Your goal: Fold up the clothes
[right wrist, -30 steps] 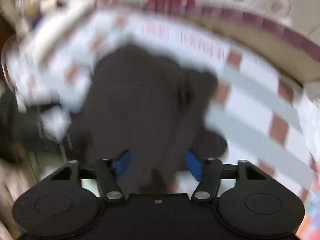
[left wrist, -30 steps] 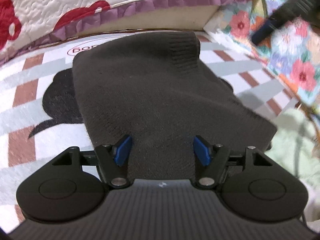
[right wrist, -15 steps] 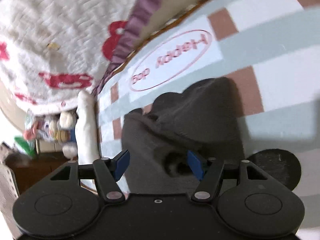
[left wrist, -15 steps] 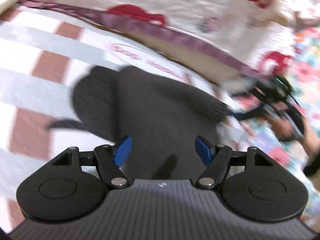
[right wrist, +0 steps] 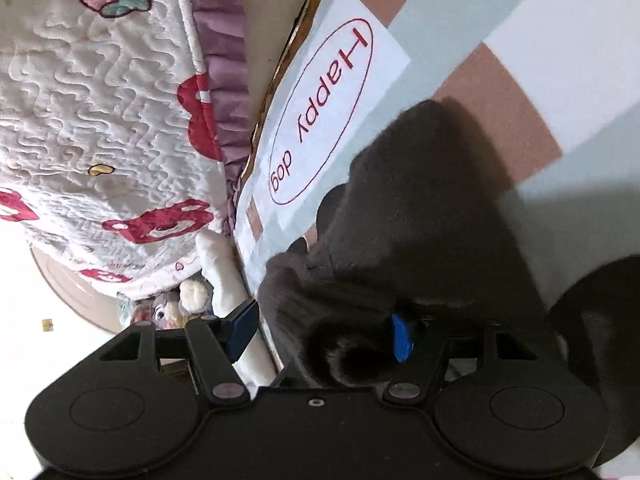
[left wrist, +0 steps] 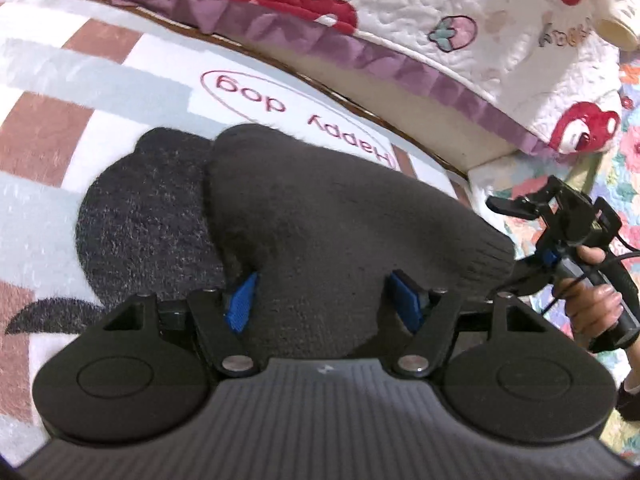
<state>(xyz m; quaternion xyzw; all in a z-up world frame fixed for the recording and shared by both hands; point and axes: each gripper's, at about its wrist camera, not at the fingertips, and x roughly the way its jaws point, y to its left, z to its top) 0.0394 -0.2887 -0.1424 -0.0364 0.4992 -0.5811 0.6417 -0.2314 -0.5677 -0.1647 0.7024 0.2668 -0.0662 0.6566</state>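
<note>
Dark sweater [left wrist: 340,216] lies between both tongs' spread fingers — left [left wrist: 326,300], right [right wrist: 324,334].

Left claw [left wrist: 324,300] and right claw [right wrist: 324,332] gape (fingers spread).

The garment [left wrist: 340,216] lies on the rug [left wrist: 80,92], the quilt [left wrist: 460,4] behind it, perhaps overhanging.

So the dark grey knit garment [left wrist: 328,232] is lying folded on the checked mat, right below the red "Happy dog" oval [left wrist: 296,114]. The left gripper [left wrist: 326,300] has its blue pads spread wide apart over the garment's near edge. Off to the right of the garment a hand [left wrist: 592,292] is holding the right gripper [left wrist: 560,216] by its handle. The quilted bedspread [left wrist: 460,20] hangs beyond the oval.
</note>
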